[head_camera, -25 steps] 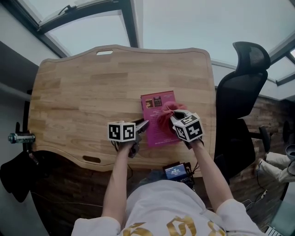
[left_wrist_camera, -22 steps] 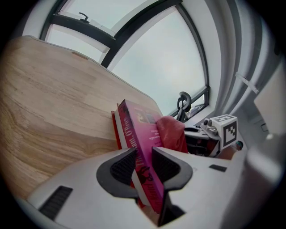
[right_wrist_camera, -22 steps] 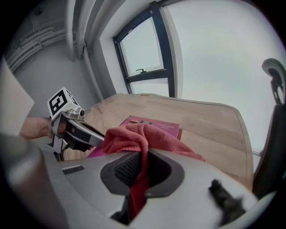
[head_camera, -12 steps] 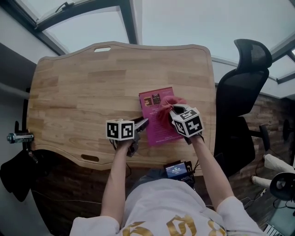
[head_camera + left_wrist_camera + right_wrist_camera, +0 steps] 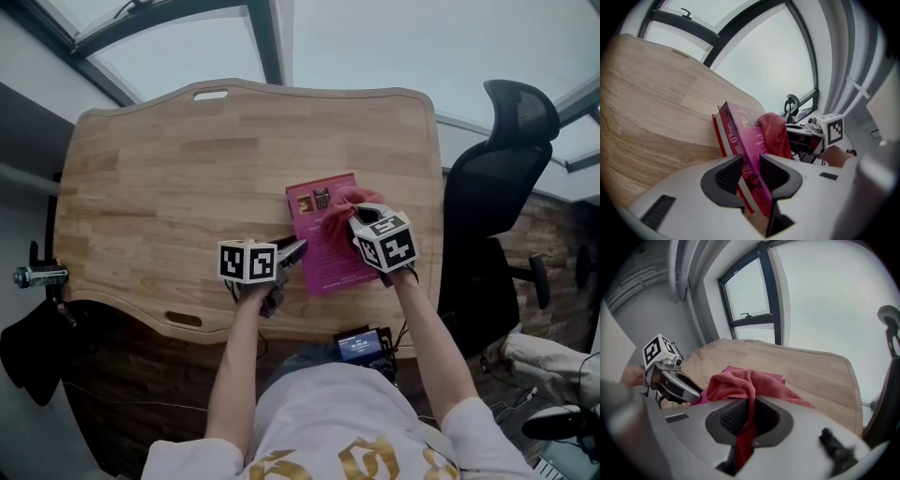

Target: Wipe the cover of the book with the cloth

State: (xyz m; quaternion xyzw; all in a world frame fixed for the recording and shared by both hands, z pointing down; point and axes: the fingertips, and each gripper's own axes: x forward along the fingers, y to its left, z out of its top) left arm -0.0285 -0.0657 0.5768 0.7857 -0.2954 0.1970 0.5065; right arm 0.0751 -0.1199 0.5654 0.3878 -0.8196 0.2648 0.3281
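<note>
A light wooden table (image 5: 169, 187) with a wavy near rim stands before large windows with dark frames. A thin pink hardcover book (image 5: 323, 246) lies on it with its cover up.

The left gripper (image 5: 289, 253) comes at the book from the left, at the near end of the spine. In the left gripper view its 2 jaws are nearly together and clamp the book's spine edge, 1 pad on the cover and the other underneath. From these views I cannot tell whether that edge is raised off the table.

A crumpled salmon-red terry cloth (image 5: 339, 214) sits on the far right part of the book's cover, below the small pictures printed there. The right gripper (image 5: 359, 217) is over the book's right side. Its jaws are narrow and pinch a fold of the cloth, and the rest bunches out ahead of them onto the cover.

A black office chair (image 5: 487, 206) stands to the right of the book, past the table's edge. A small dark device with a lit screen (image 5: 359, 346) sits near the book's near edge.
</note>
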